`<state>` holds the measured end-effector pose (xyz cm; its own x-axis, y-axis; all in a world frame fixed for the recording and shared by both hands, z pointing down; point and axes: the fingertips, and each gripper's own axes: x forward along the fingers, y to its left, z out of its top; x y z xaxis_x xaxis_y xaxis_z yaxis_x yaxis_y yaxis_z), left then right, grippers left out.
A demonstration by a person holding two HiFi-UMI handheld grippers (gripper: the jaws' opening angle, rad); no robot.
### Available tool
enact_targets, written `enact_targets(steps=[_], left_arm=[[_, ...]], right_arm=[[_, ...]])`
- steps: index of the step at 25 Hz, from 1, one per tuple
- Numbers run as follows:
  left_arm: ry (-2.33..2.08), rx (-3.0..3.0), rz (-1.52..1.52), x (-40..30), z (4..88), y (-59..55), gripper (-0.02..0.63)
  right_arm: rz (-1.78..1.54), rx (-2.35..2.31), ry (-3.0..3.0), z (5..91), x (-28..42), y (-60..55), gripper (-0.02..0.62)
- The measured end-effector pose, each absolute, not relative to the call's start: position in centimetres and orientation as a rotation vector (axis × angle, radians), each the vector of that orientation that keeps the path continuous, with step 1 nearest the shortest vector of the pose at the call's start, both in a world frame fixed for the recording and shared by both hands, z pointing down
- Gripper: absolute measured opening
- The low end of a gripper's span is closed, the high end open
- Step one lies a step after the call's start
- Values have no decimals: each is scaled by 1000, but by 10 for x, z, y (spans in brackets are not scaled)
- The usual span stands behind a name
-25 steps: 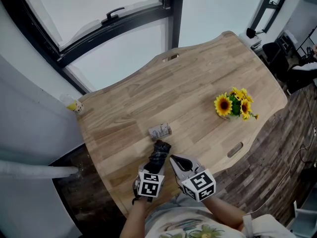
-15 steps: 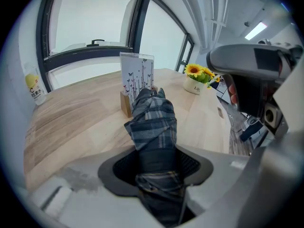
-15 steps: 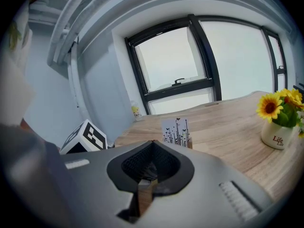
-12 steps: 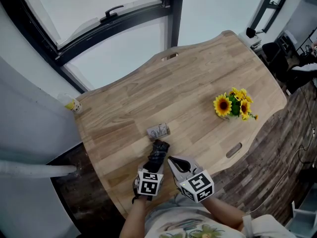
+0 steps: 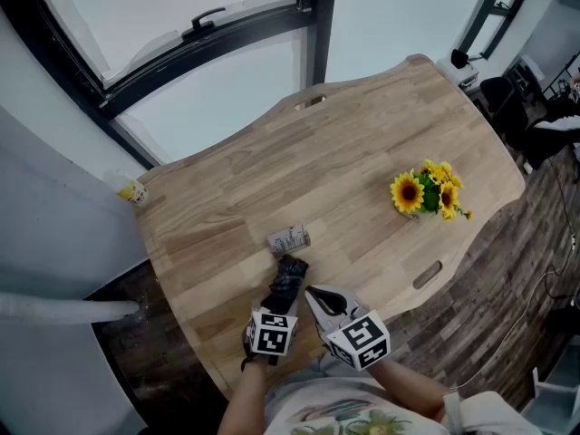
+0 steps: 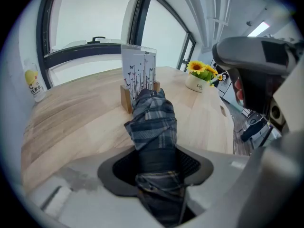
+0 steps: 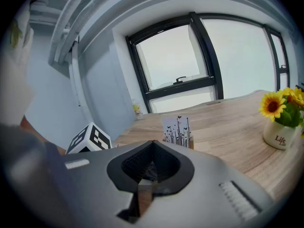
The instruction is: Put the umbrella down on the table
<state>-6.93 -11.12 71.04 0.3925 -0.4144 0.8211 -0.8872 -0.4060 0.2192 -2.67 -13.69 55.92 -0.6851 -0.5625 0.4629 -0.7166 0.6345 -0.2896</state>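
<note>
— What is at the near edge of the wooden table [image 5: 272, 166]?
— The left gripper [image 5: 283, 290] holds a dark folded umbrella [image 5: 290, 275], which points toward the far edge. Its tip is just beside a small card stand [image 5: 289, 239]. The right gripper [image 5: 314, 294] is close on its right, over the same edge.
— And elsewhere?
— A pot of sunflowers [image 5: 426, 191] stands near the right edge. A small bottle [image 5: 132, 191] with a yellow label is by the far left corner; I cannot tell if it stands on the table. Beyond the far edge is a window with a black handle [image 5: 207, 24].
</note>
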Motion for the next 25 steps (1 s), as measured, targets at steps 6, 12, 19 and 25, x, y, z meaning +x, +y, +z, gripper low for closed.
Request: enact_targets(steps=[6,12,19,25], left_arm=[[-1107,1977,908,-69,716,-109,219],[-1101,1979,905,-68,718,-112,225],[-1086,2006,878,-68,713,-116,253],[-1055,1997,862,-63,709,-114,322]], right_arm=[[655,1020,-2526,561,-26,-136,0],[658,1016,-2522,563,-25,-136,0],[652,1012,-2527,559,-25,-134,0],[642,1029,-2528,556,-19,-131,0]])
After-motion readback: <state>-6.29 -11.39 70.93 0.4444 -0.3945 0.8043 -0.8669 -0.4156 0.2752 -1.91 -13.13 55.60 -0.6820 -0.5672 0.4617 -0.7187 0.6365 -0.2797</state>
